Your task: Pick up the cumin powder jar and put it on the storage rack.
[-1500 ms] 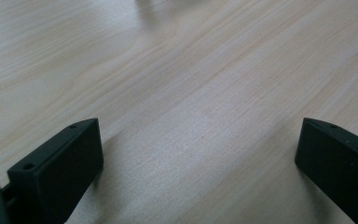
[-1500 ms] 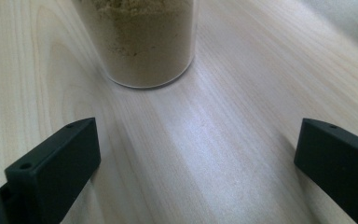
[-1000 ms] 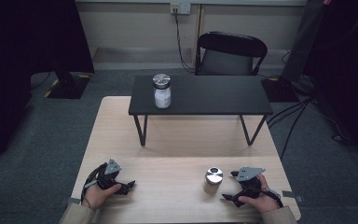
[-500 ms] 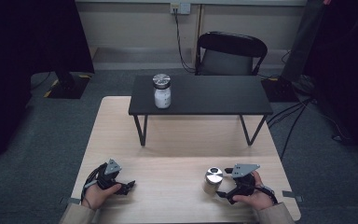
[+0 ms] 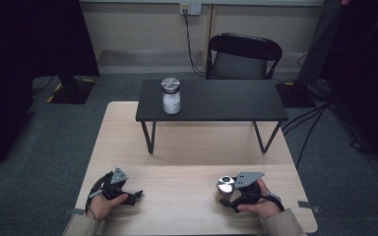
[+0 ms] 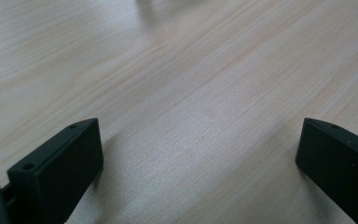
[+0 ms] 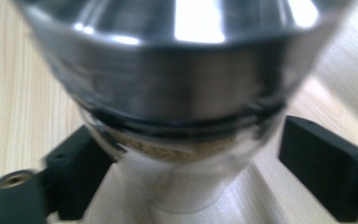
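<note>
A small clear glass jar (image 5: 225, 189) with a shiny metal lid stands upright on the light wooden tabletop (image 5: 177, 147) near its front right; the lid is on; a pale grainy filling shows just beneath the lid in the right gripper view

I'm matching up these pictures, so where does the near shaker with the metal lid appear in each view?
High view: shaker at lower right, beside the right gripper.
Left gripper view: not in it.
Right gripper view: shaker close up at centre, between the black jaws.
Shared landmark: the light wooden table.
</note>
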Tool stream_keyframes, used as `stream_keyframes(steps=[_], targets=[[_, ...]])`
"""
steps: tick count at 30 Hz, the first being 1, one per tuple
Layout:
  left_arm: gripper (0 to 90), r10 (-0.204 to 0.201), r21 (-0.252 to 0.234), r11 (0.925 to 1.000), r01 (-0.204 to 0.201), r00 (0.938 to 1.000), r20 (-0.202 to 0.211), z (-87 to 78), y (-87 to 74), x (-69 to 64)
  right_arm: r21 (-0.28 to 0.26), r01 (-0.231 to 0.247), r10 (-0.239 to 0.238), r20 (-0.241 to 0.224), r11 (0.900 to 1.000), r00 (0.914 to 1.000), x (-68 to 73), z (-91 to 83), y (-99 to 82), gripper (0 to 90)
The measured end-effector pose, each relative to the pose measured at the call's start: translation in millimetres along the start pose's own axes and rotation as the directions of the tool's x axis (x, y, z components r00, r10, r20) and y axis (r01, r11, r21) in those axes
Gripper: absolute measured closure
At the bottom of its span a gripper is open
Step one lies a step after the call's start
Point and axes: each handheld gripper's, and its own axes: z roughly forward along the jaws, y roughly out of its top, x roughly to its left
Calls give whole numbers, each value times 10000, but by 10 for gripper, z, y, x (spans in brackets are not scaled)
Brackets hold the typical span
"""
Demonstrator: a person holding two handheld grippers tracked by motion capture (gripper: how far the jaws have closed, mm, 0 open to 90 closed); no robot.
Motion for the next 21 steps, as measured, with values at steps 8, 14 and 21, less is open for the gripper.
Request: stream_keyframes(steps=[8, 14, 21], targets=[[0, 6, 1, 10000, -6, 10000, -2, 0, 0, 0, -72, 466, -468, -341, 9989, 9983, -23, 47, 15, 302], [0, 7, 2, 10000, -7, 10000, -1, 0, 1, 0, -210, 308, -315, -358, 9993, 9989, -23, 45, -16, 308], [0, 7, 4, 10000, -7, 10000, -2, 0, 1, 0, -214, 191, -196, -227, 9996, 9996, -9, 27, 9, 310]])
